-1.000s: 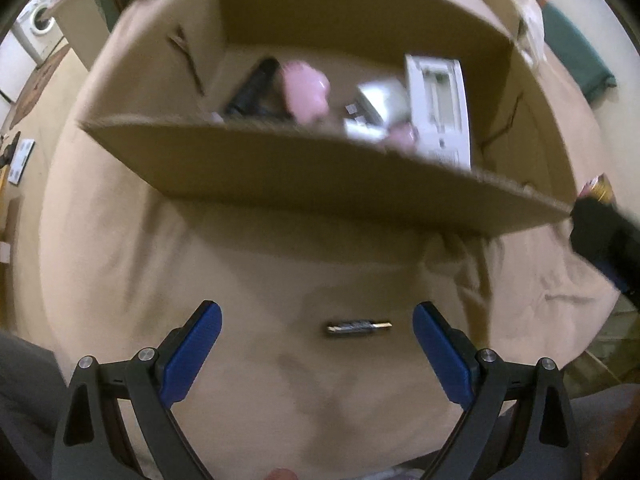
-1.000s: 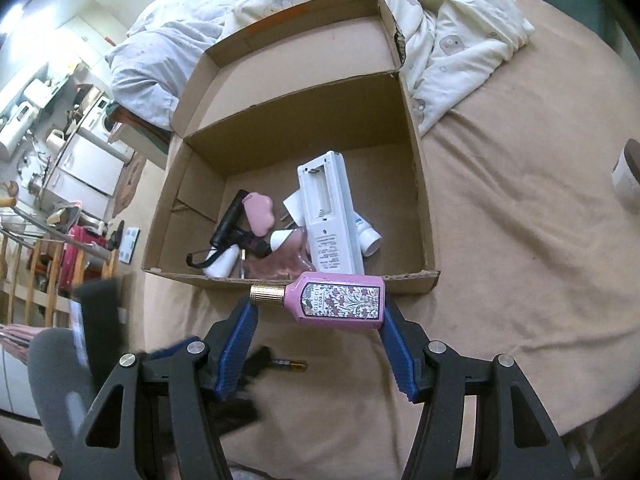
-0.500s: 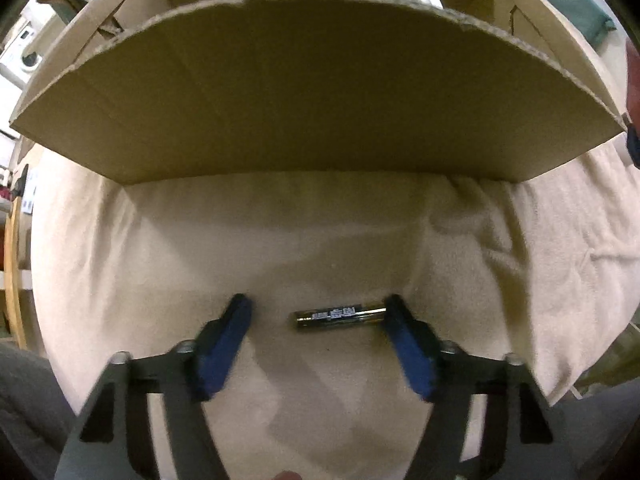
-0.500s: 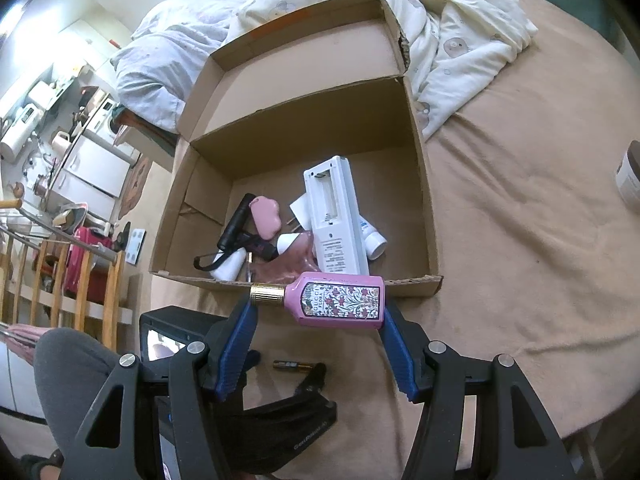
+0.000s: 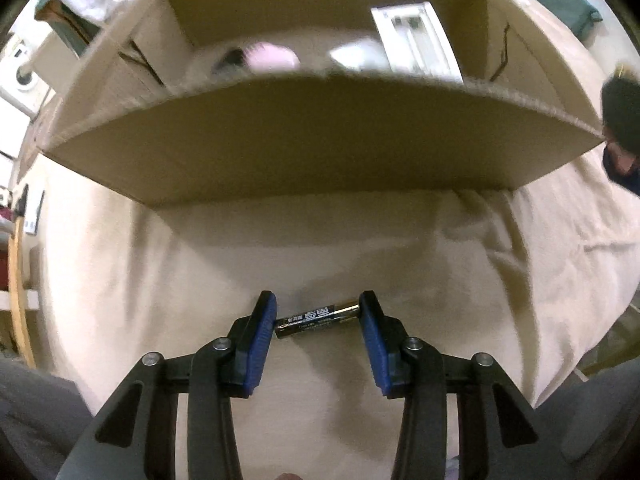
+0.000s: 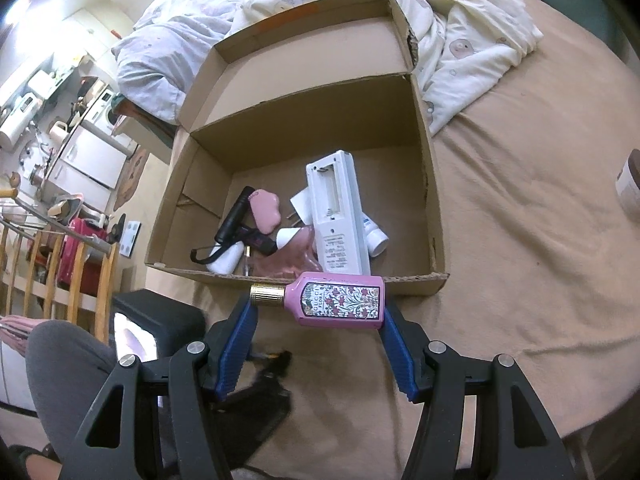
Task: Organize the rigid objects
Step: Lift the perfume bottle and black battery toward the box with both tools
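Battery (image 5: 318, 317) lies on the beige cover, end to end between the pads of our left gripper (image 5: 318, 322), whose jaws have just been closing and seem to touch both ends. Lengthwise hold is weak, it can pivot and pop out. Box (image 5: 320, 148) at 12 o'clock. Our right gripper (image 6: 316, 330) is clamped on the perfume btl (image 6: 338, 305), w/ the cap at 9 o'clock.

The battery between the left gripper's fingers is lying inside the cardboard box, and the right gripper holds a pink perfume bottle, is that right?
Not quite. The battery is outside the cardboard box, on the tan blanket in front of its near wall, between the fingers of the left gripper, whose jaws have just been closing. The left wrist view shows this. The right gripper does hold the pink perfume bottle.
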Demonstrator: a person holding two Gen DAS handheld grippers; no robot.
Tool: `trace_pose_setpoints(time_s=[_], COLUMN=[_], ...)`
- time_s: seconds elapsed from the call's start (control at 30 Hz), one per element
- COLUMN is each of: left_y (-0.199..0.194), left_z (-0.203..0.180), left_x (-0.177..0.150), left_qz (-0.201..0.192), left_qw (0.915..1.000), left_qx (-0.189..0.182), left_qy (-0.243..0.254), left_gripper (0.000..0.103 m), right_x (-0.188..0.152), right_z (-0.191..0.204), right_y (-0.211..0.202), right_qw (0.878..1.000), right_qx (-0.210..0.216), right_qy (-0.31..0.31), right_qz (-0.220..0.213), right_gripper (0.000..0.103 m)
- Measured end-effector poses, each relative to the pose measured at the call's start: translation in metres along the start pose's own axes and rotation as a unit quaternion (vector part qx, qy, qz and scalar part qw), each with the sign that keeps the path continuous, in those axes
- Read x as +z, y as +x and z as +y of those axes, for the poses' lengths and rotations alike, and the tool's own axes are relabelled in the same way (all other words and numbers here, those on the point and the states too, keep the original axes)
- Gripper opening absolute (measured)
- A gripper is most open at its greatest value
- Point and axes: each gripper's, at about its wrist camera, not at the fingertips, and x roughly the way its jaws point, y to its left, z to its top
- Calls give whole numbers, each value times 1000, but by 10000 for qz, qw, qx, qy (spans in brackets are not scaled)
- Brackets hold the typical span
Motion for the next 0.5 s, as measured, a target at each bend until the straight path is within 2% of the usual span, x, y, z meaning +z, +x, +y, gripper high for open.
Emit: trace_pose_setpoints(time_s=[0.23,0.5], left_y=[-45,-95], left_z=[28,55], left_x=[10,26], left_qz=[-565,-1112], left_qw=[9982,9938], left_qx=[110,18], left_qy=[142,70], left_gripper=[39,39], right_x=[2,12], right_z=[-2,3], right_y=[-3,-3], right_qw=[9999,9998], right_qx=[-43,-86], right_qy=[75,61], right_qz=[-52,-150], right_gripper=[64,64])
